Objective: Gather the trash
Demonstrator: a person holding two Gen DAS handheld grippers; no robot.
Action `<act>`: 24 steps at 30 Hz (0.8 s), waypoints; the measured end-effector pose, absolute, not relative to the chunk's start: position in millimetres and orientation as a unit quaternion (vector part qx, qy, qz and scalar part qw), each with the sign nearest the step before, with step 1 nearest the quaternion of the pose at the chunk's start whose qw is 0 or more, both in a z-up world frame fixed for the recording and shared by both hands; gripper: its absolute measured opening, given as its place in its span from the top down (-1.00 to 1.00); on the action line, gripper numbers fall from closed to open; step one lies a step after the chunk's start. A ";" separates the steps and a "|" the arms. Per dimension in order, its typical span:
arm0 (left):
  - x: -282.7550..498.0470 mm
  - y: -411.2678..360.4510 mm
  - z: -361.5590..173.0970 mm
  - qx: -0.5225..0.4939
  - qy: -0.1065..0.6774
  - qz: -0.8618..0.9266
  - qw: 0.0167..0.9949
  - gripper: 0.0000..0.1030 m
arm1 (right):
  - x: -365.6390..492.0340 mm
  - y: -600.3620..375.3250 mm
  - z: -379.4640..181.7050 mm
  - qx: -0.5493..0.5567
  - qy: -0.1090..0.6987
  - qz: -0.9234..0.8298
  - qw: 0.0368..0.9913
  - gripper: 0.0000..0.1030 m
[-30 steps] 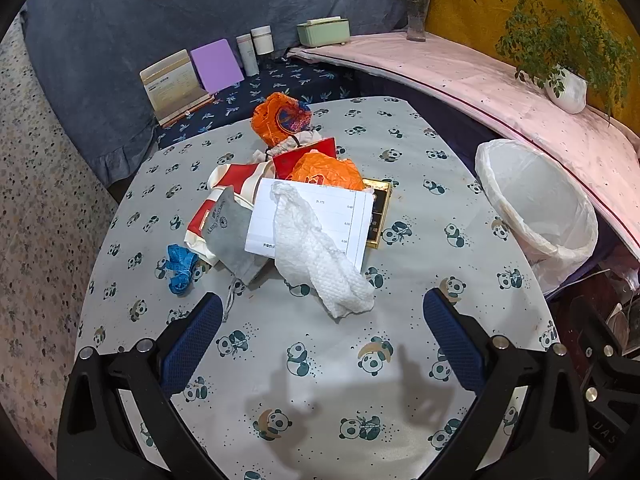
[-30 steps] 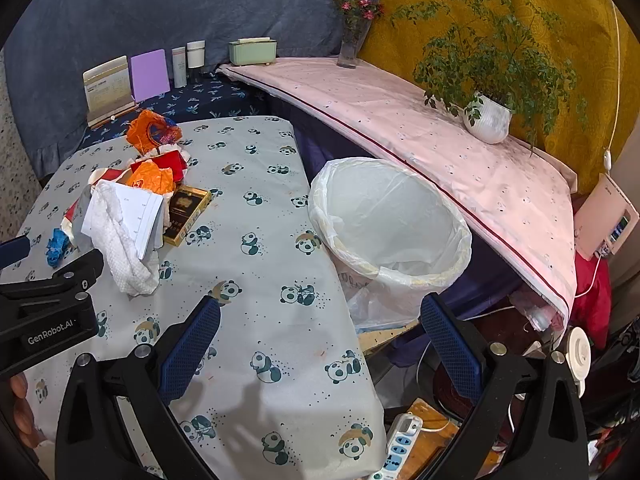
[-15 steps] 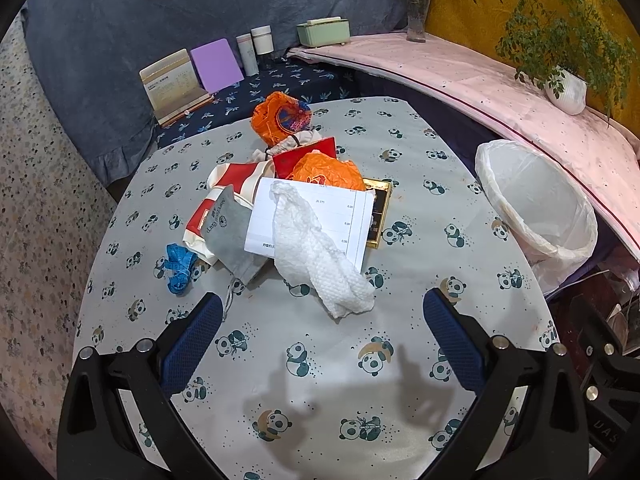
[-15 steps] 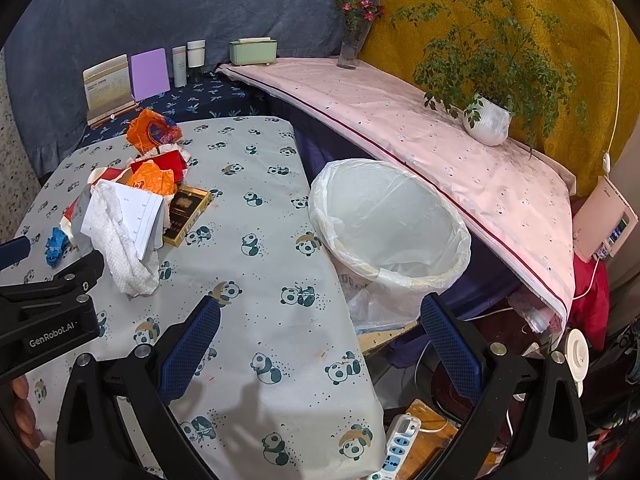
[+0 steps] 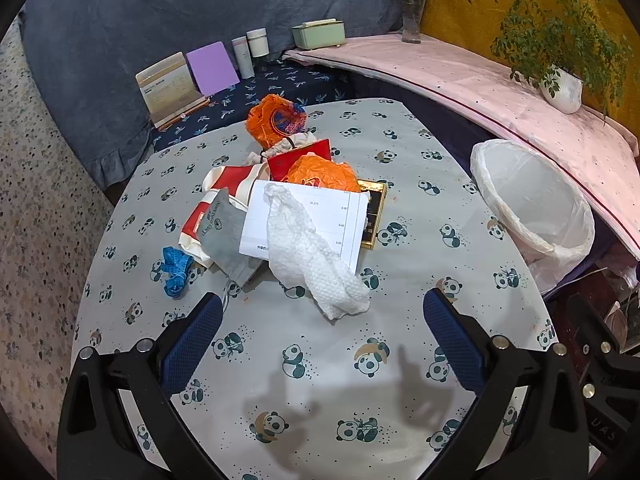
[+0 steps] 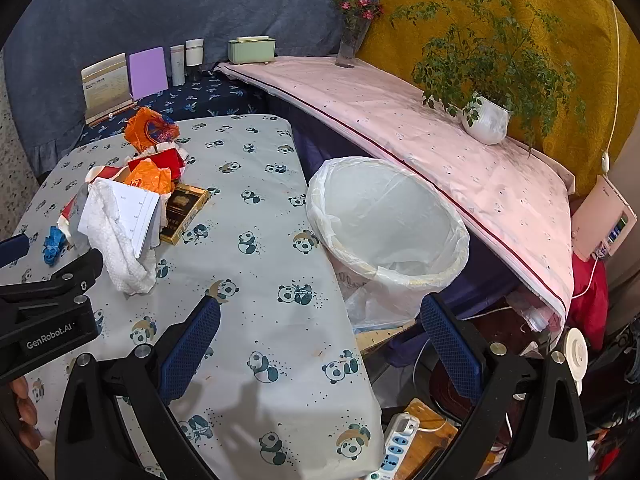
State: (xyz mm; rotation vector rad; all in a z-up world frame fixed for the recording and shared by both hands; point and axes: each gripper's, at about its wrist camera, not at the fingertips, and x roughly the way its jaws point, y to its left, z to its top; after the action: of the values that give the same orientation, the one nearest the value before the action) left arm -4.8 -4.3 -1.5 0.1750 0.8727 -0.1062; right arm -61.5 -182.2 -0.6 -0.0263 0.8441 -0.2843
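A heap of trash lies mid-table: a crumpled white paper towel point(image 5: 312, 256) point(image 6: 120, 236) on a printed sheet point(image 5: 308, 216), orange plastic bags point(image 5: 320, 170) point(image 5: 274, 118), a grey pouch point(image 5: 222, 232), red-and-white wrapping point(image 5: 224, 182), a dark and gold box point(image 5: 374, 216) point(image 6: 182, 208) and a blue scrap point(image 5: 174, 268). The white-lined bin point(image 5: 532, 204) point(image 6: 384, 216) stands off the table's right edge. My left gripper point(image 5: 322, 334) hovers open just short of the towel. My right gripper point(image 6: 320, 340) is open over the table's right edge, near the bin.
The panda-print tablecloth point(image 5: 320, 380) covers the table. Behind it stand a card stand point(image 5: 168, 88), a purple board point(image 5: 212, 68), two bottles point(image 5: 250, 50) and a green box point(image 5: 318, 34). A pink-covered shelf point(image 6: 440, 120) holds a vase and a potted plant point(image 6: 486, 120). A power strip point(image 6: 396, 444) lies on the floor.
Both views have barely shifted; the left gripper has edged very slightly. Nothing on the table has moved and both grippers stay open.
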 end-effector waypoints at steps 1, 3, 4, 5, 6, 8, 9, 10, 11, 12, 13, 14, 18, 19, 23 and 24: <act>-5.1 -4.6 -1.7 0.085 0.422 -0.052 0.901 -0.86 | -61.3 -182.5 -0.7 -0.013 0.408 -0.138 0.902 -0.87; -4.7 -5.1 -1.6 0.083 0.422 -0.054 0.901 -0.86 | -61.4 -182.7 -0.5 -0.013 0.408 -0.138 0.902 -0.87; -4.9 -5.0 -1.8 0.083 0.421 -0.055 0.902 -0.86 | -61.2 -182.9 -0.5 -0.013 0.408 -0.139 0.902 -0.87; -4.9 -5.2 -2.0 0.082 0.421 -0.056 0.902 -0.86 | -61.2 -182.9 -0.5 -0.013 0.408 -0.138 0.902 -0.87; -5.1 -4.9 -2.3 0.082 0.421 -0.056 0.902 -0.86 | -61.1 -183.1 -0.5 -0.013 0.408 -0.138 0.902 -0.87; -5.3 -4.7 -2.3 0.082 0.421 -0.055 0.902 -0.86 | -61.2 -183.0 -0.4 -0.014 0.408 -0.139 0.902 -0.87; -5.1 -4.8 -2.2 0.082 0.421 -0.055 0.902 -0.86 | -60.4 -183.5 -0.4 -0.013 0.408 -0.139 0.902 -0.87; -5.1 -4.7 -2.3 0.082 0.421 -0.054 0.902 -0.86 | -60.2 -183.6 -0.3 -0.013 0.408 -0.138 0.902 -0.87; -4.7 -4.9 -2.4 0.083 0.421 -0.053 0.902 -0.86 | -60.3 -183.5 -0.3 -0.014 0.408 -0.139 0.902 -0.87; -4.2 -4.7 -2.3 0.083 0.421 -0.053 0.902 -0.86 | -60.3 -183.5 -0.2 -0.015 0.408 -0.139 0.902 -0.87; -4.2 -4.6 -2.4 0.082 0.421 -0.053 0.902 -0.86 | -60.3 -183.2 -0.1 -0.015 0.407 -0.139 0.903 -0.87; -4.2 -4.5 -2.4 0.083 0.422 -0.052 0.902 -0.86 | -60.0 -183.3 0.0 -0.014 0.407 -0.139 0.903 -0.87; -3.9 -4.5 -2.2 0.083 0.420 -0.052 0.902 -0.86 | -60.2 -183.4 0.2 -0.014 0.407 -0.139 0.903 -0.87; -3.8 -4.3 -2.0 0.084 0.420 -0.052 0.902 -0.86 | -60.2 -183.3 0.0 -0.014 0.407 -0.139 0.903 -0.87; -3.5 -4.3 -2.1 0.084 0.420 -0.052 0.902 -0.86 | -59.1 -184.2 0.1 -0.015 0.407 -0.141 0.902 -0.87; -3.5 -4.2 -2.2 0.084 0.420 -0.052 0.902 -0.86 | -58.8 -184.5 0.1 -0.015 0.407 -0.142 0.902 -0.87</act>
State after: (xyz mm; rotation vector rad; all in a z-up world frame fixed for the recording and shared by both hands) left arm -3.5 -4.2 -2.2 0.1733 0.8683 -0.1071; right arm -58.8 -184.5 0.1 -0.0304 0.8410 -0.2930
